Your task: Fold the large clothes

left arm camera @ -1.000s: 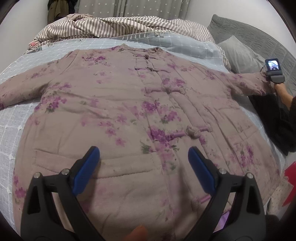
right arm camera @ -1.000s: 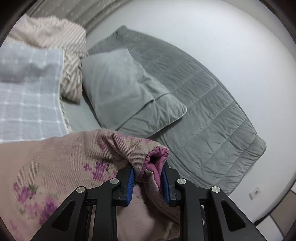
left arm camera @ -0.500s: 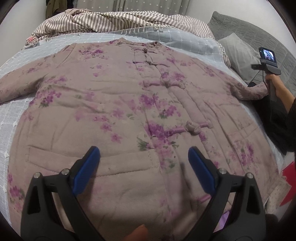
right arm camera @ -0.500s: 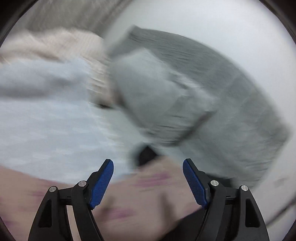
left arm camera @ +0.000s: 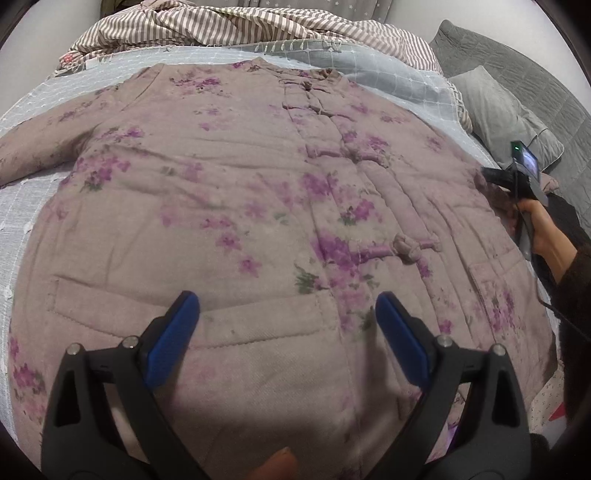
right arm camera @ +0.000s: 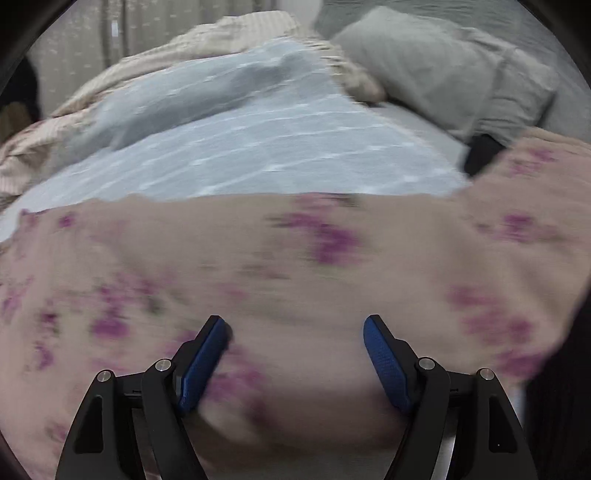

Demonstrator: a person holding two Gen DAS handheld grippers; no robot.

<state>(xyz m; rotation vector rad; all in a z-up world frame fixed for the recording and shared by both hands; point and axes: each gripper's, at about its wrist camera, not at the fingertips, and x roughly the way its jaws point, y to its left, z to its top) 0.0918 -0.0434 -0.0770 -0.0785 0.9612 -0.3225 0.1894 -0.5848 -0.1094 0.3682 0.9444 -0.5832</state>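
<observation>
A large padded jacket (left arm camera: 258, 206), dusty pink with purple flowers and knot buttons, lies spread flat, front up, on the bed. My left gripper (left arm camera: 288, 332) is open and empty, hovering over the jacket's lower front near a pocket. My right gripper (right arm camera: 295, 350) is open and empty above the jacket's right side (right arm camera: 295, 258); that view is blurred. The right gripper also shows in the left wrist view (left arm camera: 517, 177), held by a hand at the jacket's right sleeve.
A pale blue checked bedspread (left arm camera: 388, 77) lies under the jacket. A striped blanket (left arm camera: 221, 26) is bunched at the far edge. Grey pillows (left arm camera: 495, 107) and a grey quilt (left arm camera: 535, 62) sit at the right.
My right gripper has let go of the sleeve cuff, opened, and swung left over the jacket. My left gripper has stayed open and moved closer over the jacket.
</observation>
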